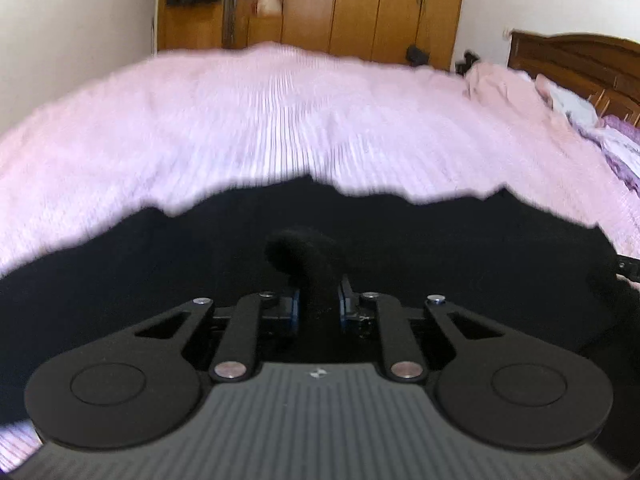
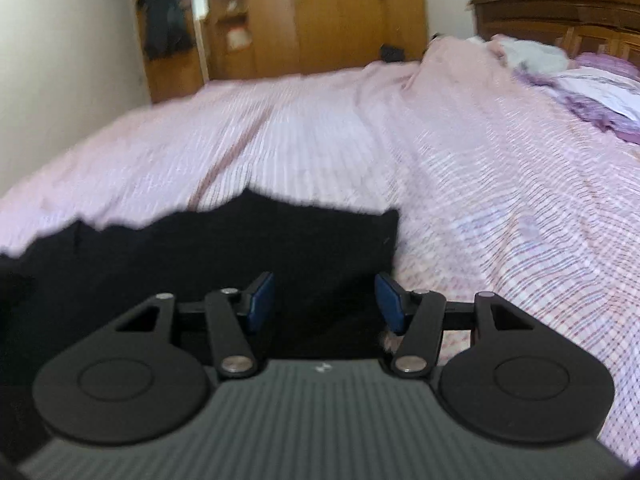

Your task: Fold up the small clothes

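Note:
A black garment [image 1: 400, 248] lies spread on the pink striped bedcover [image 1: 280, 120]. My left gripper [image 1: 318, 300] is shut on a bunched fold of this black cloth, which rises in a roll between the blue pads. In the right wrist view the same black garment [image 2: 240, 248] reaches to its right edge near the gripper. My right gripper [image 2: 325, 300] stands open over that edge, its blue pads [image 2: 390, 300] apart with black cloth lying between them, not pressed.
The bedcover [image 2: 480, 180] stretches far ahead and to the right. A heap of purple and white bedding [image 2: 592, 96] lies by the wooden headboard [image 2: 560, 8]. Wooden wardrobes [image 1: 360, 4] stand behind the bed, with a white wall [image 1: 72, 32] on the left.

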Motion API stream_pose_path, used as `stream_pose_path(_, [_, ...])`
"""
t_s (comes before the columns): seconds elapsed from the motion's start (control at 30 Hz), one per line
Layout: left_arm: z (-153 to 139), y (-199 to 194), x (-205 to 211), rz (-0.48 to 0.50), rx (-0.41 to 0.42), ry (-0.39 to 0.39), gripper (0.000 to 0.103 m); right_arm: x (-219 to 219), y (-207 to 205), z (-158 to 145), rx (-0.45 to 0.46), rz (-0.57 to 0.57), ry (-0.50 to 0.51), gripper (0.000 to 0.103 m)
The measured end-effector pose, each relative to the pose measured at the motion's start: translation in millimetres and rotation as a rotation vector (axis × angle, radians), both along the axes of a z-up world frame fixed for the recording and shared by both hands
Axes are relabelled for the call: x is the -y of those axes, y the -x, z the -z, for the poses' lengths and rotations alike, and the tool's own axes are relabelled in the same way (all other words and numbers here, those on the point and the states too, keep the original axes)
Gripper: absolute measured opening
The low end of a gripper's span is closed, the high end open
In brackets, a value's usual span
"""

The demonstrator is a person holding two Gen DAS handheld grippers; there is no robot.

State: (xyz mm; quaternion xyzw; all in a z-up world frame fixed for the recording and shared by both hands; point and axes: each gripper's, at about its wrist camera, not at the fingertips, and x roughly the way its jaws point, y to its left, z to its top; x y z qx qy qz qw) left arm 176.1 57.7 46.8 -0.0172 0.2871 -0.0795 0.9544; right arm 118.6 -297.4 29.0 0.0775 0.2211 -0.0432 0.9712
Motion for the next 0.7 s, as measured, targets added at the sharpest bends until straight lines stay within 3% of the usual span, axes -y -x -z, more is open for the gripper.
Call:
stream_pose_path(0.07, [-15,-1,-2,-0.015,0.077,0.017,0.019,4,-2,-3,0.013,0.008,-0.013,0.058])
stream_pose_path(0.13, [-22,-7,-2,-0.035,0.108,-0.009,0.019,2,-10,1,-0.033,0.004,0.007,0.058])
stream_pose_path(0.23, [-12,-26,-4,-0.066,0.058,-0.046,0.020,0,-20,15,-0.109,0.036,0.045,0.057])
stream_pose_path(0.3, [7,-42,-7,-0.068,-0.048,-0.051,0.021,1,-21,17,-0.105,0.042,0.036,0.057])
stream_pose_path(0.37, [21,-51,-10,-0.077,-0.096,-0.051,0.032,0,-22,19,-0.110,0.045,0.045,0.057])
stream_pose_path(0.47, [18,-49,-9,-0.088,-0.084,-0.071,0.046,-1,-23,19,-0.110,0.047,0.059,0.057])
stream_pose_path(0.6, [7,-40,-16,-0.096,-0.091,-0.049,0.054,-2,-19,13,-0.098,0.069,0.041,0.058])
stream_pose_path(0.7, [-4,-27,-25,-0.119,-0.061,-0.034,0.062,-2,-10,-2,-0.020,0.069,0.033,0.058])
